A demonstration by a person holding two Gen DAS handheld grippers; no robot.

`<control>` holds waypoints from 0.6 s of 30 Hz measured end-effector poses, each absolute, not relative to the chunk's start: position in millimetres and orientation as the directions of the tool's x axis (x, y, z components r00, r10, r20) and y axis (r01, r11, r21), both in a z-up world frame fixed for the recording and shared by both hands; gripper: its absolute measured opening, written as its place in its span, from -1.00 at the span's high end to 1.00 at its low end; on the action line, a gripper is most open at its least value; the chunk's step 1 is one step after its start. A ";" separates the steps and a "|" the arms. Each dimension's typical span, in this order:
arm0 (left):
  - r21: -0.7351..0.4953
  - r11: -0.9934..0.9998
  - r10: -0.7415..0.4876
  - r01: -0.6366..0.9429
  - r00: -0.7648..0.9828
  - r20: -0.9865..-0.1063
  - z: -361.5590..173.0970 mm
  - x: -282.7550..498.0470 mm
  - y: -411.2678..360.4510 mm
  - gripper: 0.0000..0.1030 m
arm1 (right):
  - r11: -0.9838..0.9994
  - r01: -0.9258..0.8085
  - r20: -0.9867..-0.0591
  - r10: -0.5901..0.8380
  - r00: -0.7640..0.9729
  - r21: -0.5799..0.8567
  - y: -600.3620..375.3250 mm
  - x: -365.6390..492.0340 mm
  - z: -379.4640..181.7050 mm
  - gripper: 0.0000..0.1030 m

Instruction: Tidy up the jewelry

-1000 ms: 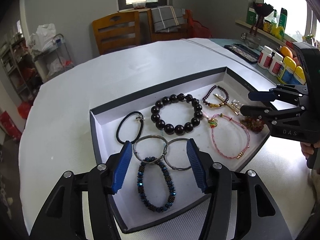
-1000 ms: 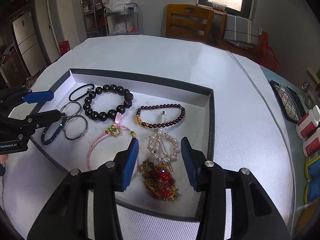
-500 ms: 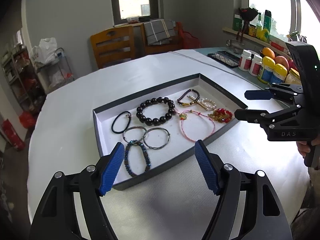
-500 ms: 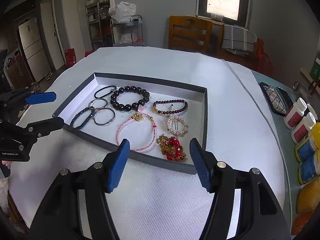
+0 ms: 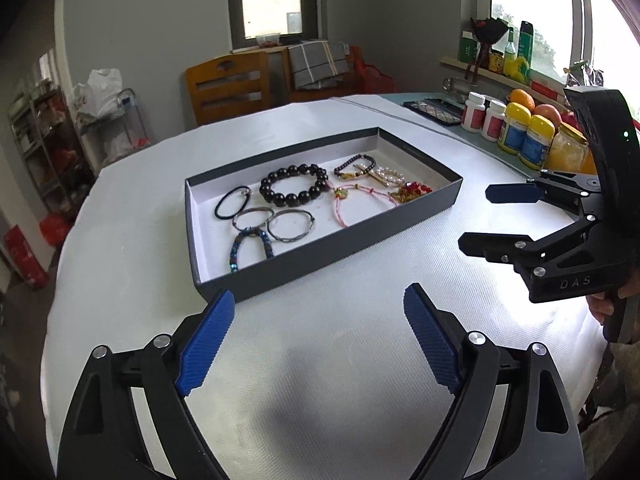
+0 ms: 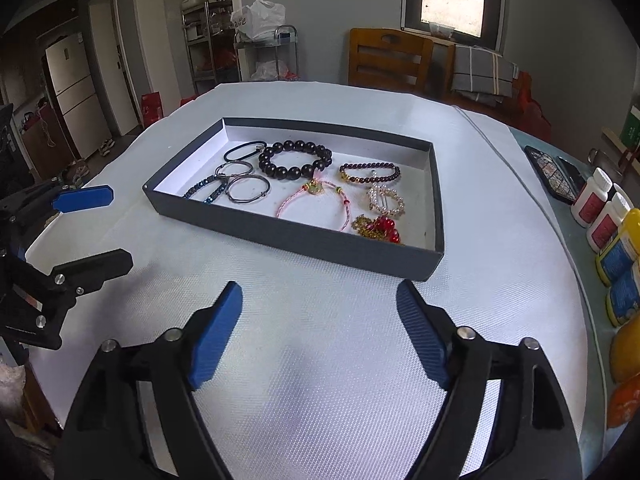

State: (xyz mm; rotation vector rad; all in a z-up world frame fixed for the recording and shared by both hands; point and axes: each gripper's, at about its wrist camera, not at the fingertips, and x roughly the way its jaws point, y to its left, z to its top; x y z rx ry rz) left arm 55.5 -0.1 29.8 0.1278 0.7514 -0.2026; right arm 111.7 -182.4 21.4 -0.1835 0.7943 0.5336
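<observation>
A dark grey tray (image 5: pixel 328 252) (image 6: pixel 292 240) with a white inside sits mid-table. In it lie a black bead bracelet (image 5: pixel 294 189) (image 6: pixel 295 160), a black hair tie (image 5: pixel 232 202), two metal bangles (image 5: pixel 276 222) (image 6: pixel 244 184), a blue bead bracelet (image 5: pixel 250 246), a pink cord bracelet (image 5: pixel 360 200) (image 6: pixel 316 202), a dark red bead bracelet (image 6: pixel 370 172), a pearl clip (image 6: pixel 386 200) and a red-gold ornament (image 6: pixel 378 229). My left gripper (image 5: pixel 316 344) (image 6: pixel 90 224) is open and empty, in front of the tray. My right gripper (image 6: pixel 318 332) (image 5: pixel 496 216) is open and empty, also short of the tray.
The round table has a white textured cloth (image 5: pixel 320 360). Pill bottles and jars (image 5: pixel 520 136) (image 6: pixel 608 224) and a dark flat case (image 6: pixel 556 176) stand along the right edge. Wooden chairs (image 5: pixel 228 84) stand behind the table.
Both grippers have pulled back and up from over the tray, so the tray now lies farther off. Both have opened wider. The jewelry has not moved.
</observation>
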 end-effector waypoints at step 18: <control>0.089 0.996 0.052 0.000 0.809 -0.585 11.2 51.7 13.0 -0.84 | 0.924 -0.382 -0.600 0.304 0.740 -0.002 -179.5 101.3 6.0 -0.89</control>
